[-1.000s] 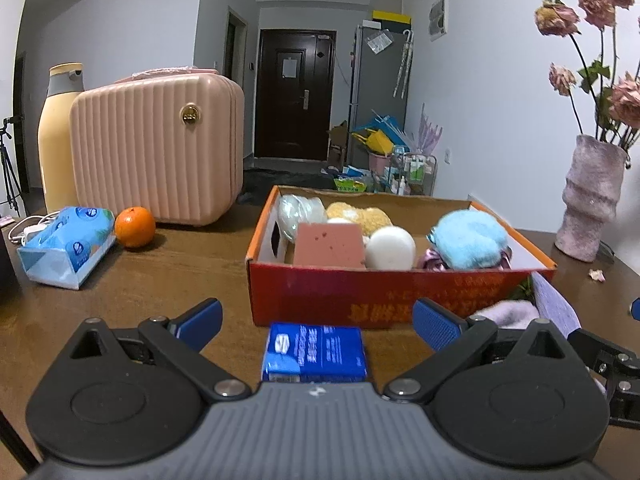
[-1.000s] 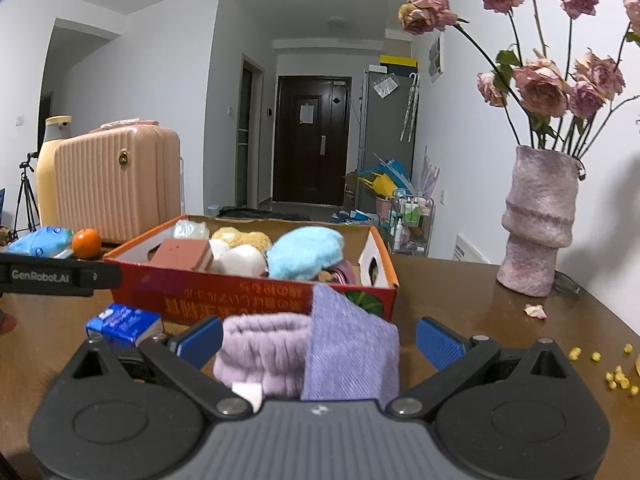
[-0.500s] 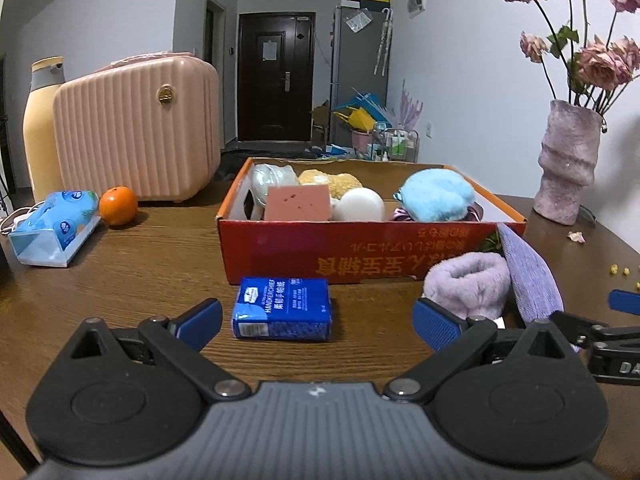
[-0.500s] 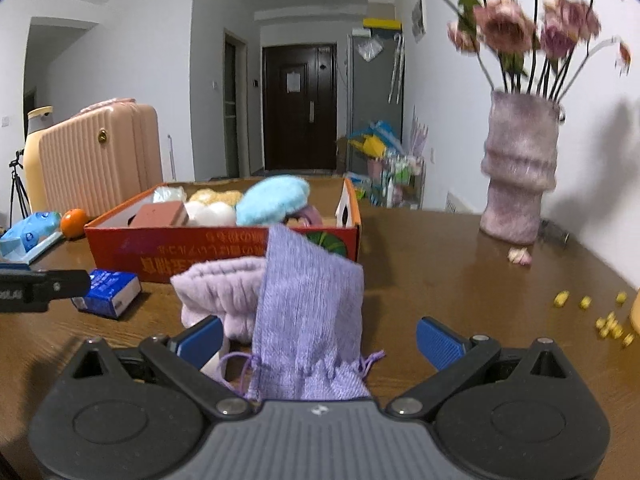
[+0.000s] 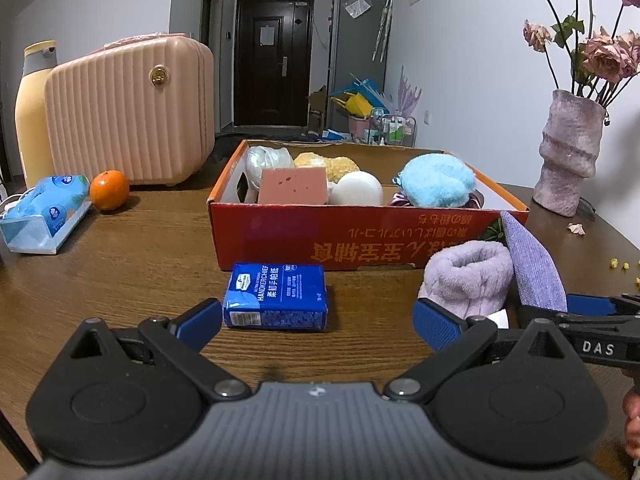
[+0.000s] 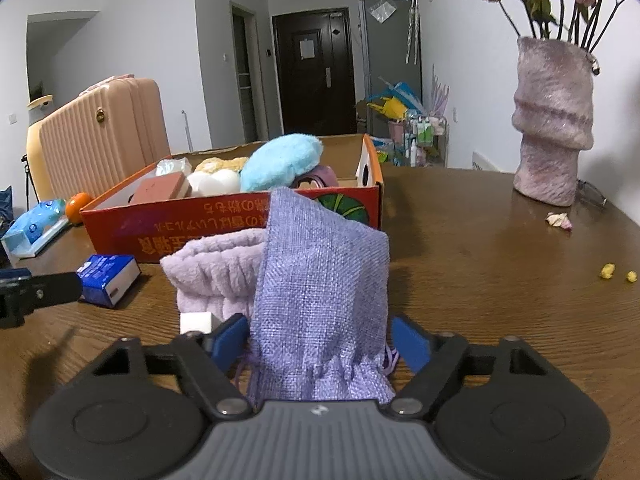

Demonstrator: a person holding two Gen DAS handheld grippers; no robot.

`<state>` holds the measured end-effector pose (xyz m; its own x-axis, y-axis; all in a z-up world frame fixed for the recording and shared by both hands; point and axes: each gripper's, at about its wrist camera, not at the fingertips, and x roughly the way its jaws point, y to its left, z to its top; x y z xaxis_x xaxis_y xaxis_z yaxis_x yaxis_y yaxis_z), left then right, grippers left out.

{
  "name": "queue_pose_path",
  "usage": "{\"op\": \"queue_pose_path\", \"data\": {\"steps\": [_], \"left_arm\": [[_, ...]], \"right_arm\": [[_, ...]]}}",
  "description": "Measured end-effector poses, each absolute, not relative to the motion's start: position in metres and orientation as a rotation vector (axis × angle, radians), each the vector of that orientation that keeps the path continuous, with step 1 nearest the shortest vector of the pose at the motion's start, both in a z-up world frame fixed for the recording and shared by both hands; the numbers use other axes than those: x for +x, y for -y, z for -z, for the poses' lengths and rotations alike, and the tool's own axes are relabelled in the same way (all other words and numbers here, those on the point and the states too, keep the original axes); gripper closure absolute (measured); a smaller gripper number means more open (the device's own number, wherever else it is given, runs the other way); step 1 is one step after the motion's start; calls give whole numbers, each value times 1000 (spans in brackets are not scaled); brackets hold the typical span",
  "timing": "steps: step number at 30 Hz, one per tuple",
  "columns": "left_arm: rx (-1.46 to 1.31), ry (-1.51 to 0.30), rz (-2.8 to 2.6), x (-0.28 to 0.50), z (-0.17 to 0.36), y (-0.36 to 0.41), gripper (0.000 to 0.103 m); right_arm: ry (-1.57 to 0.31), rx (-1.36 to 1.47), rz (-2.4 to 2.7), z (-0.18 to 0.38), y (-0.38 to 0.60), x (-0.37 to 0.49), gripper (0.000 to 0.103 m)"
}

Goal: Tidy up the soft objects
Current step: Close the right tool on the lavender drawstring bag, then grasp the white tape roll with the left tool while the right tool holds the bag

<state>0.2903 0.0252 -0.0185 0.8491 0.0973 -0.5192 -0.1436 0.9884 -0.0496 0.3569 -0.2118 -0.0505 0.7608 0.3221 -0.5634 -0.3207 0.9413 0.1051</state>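
Right gripper (image 6: pixel 320 344): bottom centre of the right wrist view, jaws closing around the lavender drawstring pouch (image 6: pixel 320 288); a second ago they stood wide.
Pouch: fills the lower middle of the frame, larger than before, leaning against the fluffy lilac cloth (image 6: pixel 216 268) to its left.
Left gripper (image 5: pixel 318 316): bottom of the left wrist view, jaws wide apart, holding nothing.
Blue tissue pack (image 5: pixel 276 296): on the wooden table (image 5: pixel 120 264) between the blue fingers, more fully in view than a second ago.
Orange cardboard box (image 5: pixel 360 236): mid-frame behind both, already holding a pink sponge (image 5: pixel 292 186), white ball (image 5: pixel 356 188) and light-blue puff (image 5: pixel 438 180).
Background: pink suitcase (image 5: pixel 128 108) upper left, vase (image 5: pixel 570 156) at right.
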Motion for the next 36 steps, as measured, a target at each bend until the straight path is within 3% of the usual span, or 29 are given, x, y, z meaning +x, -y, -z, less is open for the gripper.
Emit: {"op": "queue_pose_path", "data": {"steps": [2,4,6,9,36], "left_arm": [[-87,-545,-127,291,19,-25,0],[-85,-546,-127,291,19,-24,0],[-82,-547,-127,291,20,-23,0],[-77,-545,-128,292,20,-21,0],[-29,-593,-50,312,29,57,0]], "right_arm": [[-628,12,-363,52,212,360,47],[-637,21,-366,53,213,362,50],[-633,29,-368,52,214,361,70],[-628,48,-366,51,218,360,83],[-505,57,-314,32,261,349,87]]}}
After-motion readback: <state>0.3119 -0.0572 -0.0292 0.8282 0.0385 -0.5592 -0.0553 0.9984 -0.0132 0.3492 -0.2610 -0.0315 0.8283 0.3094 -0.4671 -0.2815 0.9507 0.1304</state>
